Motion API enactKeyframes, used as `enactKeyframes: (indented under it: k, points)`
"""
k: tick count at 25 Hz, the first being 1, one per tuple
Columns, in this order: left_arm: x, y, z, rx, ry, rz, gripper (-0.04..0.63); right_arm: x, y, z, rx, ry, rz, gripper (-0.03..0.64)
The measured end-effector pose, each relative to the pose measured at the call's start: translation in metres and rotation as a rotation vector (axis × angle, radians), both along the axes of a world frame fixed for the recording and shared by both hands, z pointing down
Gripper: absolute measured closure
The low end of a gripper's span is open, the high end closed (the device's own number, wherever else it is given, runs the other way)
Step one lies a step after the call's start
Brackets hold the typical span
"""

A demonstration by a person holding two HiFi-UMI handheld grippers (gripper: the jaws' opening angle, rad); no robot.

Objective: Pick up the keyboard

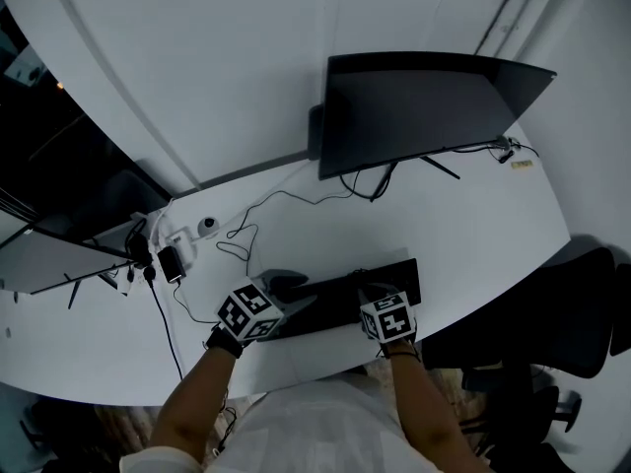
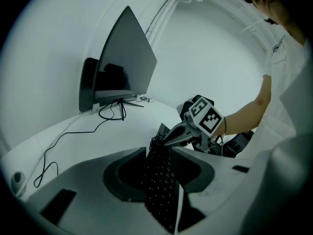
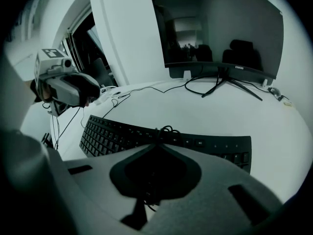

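Gripping the left end of the keyboard (image 2: pixel 159 190), the left tool (image 2: pixel 158 152) is clamping it edge-on between its two jaws, in the lower middle of the left gripper view. The right tool (image 3: pixel 159 144) is pressing its jaws together tip to tip over the keyboard's middle rows, in the centre of the right gripper view. A thin cable (image 3: pixel 166 130) is looping just above those tips and running down through the hollow below them, so this tool is pinching the cable rather than the keyboard itself.

In the head view the keyboard is lying across the lower middle of the frame, near the front edge of the desk (image 1: pixel 473 225). The left tool is sitting at its left end and the right tool toward its right end, with the person's forearms reaching up from the bottom edge. A dark chair (image 1: pixel 582 308) is standing at the lower right, just off the desk.

Farther up, at the left middle, a black adapter (image 1: pixel 170 262) is lying among tangled cords, and one cord is trailing rightward across the desk. The monitor (image 1: pixel 424 106) is standing in the upper right, its screen dark, backing onto the white wall.
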State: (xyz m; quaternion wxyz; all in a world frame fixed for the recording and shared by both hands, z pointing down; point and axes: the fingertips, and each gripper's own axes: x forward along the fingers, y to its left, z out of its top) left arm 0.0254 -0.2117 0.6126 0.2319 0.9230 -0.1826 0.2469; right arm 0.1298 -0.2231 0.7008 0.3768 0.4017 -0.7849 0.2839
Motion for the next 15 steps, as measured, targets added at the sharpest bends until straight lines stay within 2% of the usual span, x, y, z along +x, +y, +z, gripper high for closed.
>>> enactKeyframes:
  k: [9, 15]
  points:
    - [0.03, 0.007, 0.006, -0.03, -0.076, 0.151, 0.347, -0.005, 0.014, -0.026, 0.145, -0.065, -0.064, 0.604]
    - [0.042, 0.009, 0.015, -0.093, -0.121, 0.211, 0.318, -0.019, 0.019, -0.054, 0.255, -0.08, -0.139, 0.604]
